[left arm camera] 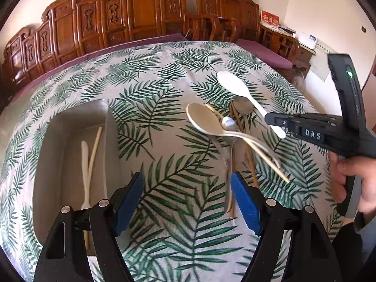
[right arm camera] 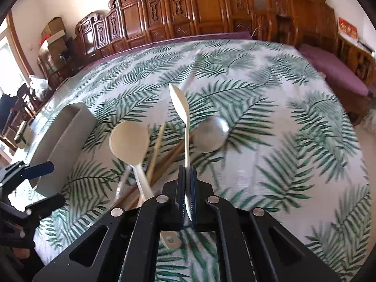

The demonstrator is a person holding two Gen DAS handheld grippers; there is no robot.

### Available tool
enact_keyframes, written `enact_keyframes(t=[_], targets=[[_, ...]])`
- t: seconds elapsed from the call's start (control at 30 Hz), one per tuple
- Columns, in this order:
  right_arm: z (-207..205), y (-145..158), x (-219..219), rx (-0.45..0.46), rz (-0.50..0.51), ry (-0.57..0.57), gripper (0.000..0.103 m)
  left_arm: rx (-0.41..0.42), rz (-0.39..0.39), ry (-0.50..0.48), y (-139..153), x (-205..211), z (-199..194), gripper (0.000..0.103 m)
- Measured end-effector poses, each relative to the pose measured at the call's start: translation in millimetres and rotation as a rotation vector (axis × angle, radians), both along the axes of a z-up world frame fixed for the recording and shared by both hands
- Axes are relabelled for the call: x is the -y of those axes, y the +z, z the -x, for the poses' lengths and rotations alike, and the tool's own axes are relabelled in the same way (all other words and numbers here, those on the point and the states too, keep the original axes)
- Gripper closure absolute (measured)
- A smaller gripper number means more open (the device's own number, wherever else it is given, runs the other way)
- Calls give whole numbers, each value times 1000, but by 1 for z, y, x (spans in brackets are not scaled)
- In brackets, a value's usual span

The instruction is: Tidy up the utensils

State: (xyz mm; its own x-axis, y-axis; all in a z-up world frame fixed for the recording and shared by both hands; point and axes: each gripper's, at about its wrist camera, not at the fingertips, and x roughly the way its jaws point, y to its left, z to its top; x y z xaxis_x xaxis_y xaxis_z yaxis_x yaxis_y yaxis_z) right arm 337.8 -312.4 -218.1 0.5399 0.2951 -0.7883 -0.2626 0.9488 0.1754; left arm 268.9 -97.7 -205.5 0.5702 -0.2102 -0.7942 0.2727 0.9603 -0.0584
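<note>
My right gripper (right arm camera: 187, 169) is shut on the handle of a cream spoon (right arm camera: 179, 105), which shows edge-on and is lifted off the pile. In the left wrist view that spoon (left arm camera: 232, 83) sticks out of the right gripper (left arm camera: 270, 117). Below it lie another cream spoon (left arm camera: 202, 117), two metal spoons (left arm camera: 243, 104), wooden chopsticks (left arm camera: 249, 162) and a pale chopstick. A cream tray (left arm camera: 70, 122) at the left holds a cream utensil (left arm camera: 85, 171) and a pale chopstick (left arm camera: 95, 150). My left gripper (left arm camera: 186, 178) stands open and empty over the cloth between tray and pile.
A leaf-patterned cloth (left arm camera: 164, 75) covers the table. Carved wooden benches (left arm camera: 141, 11) with purple cushions run along the far edge and the right side. A person's hand (left arm camera: 357, 176) grips the right tool. Boxes and bags (right arm camera: 51, 37) stand at the far left.
</note>
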Motion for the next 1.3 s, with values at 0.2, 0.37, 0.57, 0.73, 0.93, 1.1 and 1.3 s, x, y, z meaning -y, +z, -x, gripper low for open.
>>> enact_keyframes(t=[0.2,0.37,0.57,0.73,0.93,1.1,1.3], targets=[[4,0,24,18,34,-41,98,-19,9,3,2,24,-14,30],[4,0,47,16,-4,-84,98,-75,68,14,-4,50,-36,30],[2,-2,59,10,-40,-114,98,-122,74,12,-15,73,-53,47],[0,-1,59,11,-60,-115,98,-203,115,31,-31,81,-67,58],[0,0,58,13,-71,-111,98,-226,123,56,-38,85,-78,70],[-1,0,57,11,-75,-108,98,-219,135,72,-36,80,-81,85],[-1,1,53,12,-71,-100,98,-204,129,69,-30,76,-79,91]])
